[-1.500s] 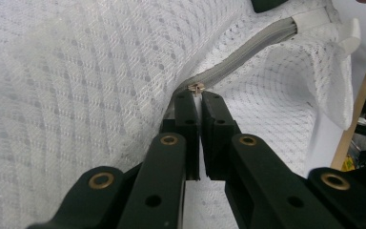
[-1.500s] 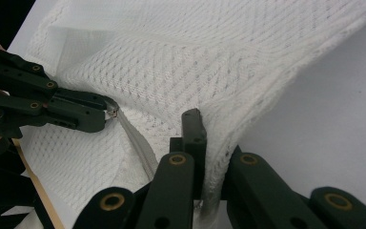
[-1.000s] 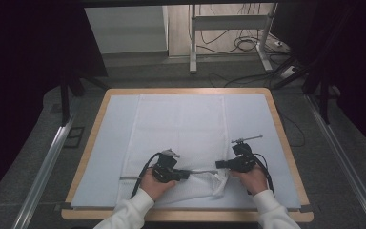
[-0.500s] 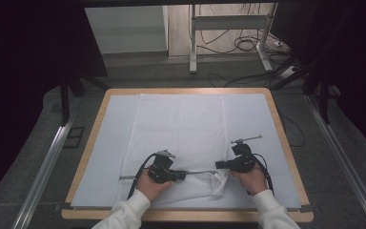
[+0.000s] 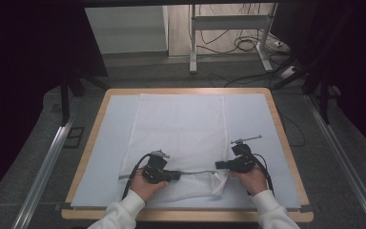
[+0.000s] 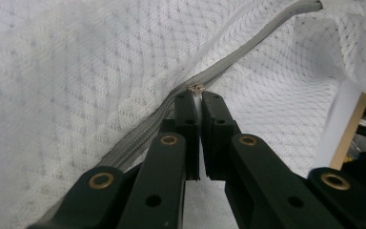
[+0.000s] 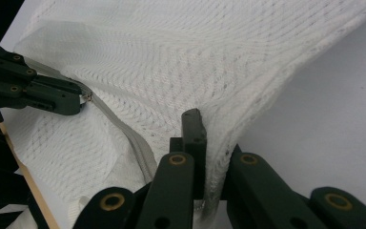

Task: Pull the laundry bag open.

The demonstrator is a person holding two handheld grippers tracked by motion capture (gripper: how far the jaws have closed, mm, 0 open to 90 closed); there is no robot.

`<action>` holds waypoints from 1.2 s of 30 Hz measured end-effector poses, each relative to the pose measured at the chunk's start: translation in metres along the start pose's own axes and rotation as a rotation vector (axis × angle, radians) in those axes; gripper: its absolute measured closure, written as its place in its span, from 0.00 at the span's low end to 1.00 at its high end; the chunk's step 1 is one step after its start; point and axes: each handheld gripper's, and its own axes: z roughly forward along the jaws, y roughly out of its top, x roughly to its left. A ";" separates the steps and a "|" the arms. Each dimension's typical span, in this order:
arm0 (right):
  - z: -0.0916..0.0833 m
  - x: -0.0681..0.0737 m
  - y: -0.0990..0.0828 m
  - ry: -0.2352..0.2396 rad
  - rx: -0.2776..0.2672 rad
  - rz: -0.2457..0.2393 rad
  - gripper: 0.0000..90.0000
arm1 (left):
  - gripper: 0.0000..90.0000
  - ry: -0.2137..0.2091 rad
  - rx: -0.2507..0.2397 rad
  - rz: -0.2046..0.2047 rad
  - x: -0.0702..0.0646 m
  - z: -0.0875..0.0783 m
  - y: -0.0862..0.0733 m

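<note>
A white mesh bag (image 5: 181,129) lies flat on the table, with a grey zipper (image 5: 198,171) running along its near end. My left gripper (image 5: 177,175) points right along the zipper. In the left gripper view its jaws (image 6: 199,98) are shut on the small metal zipper pull (image 6: 196,88). My right gripper (image 5: 218,165) points left from the bag's near right corner. In the right gripper view it (image 7: 209,138) is shut on a pinched fold of the mesh by the zipper's (image 7: 128,138) end, and the left gripper (image 7: 78,102) shows farther off at the left.
The bag rests on a pale sheet (image 5: 109,143) over a wooden-edged table (image 5: 186,215). Metal rails (image 5: 43,167) run along both sides of the table. Cables (image 5: 248,45) and a stand's legs lie on the floor beyond the far edge.
My left gripper has slid slightly to the left along the zipper with the pull in it. The right gripper has stayed put.
</note>
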 end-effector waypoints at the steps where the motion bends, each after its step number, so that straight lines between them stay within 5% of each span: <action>1: 0.000 0.000 0.000 -0.004 0.000 -0.001 0.98 | 0.97 0.000 0.000 0.000 0.000 0.000 0.000; 36: 0.000 -0.003 -0.002 -0.008 -0.001 -0.005 0.98 | 0.97 0.027 -0.009 -0.071 0.032 -0.038 -0.027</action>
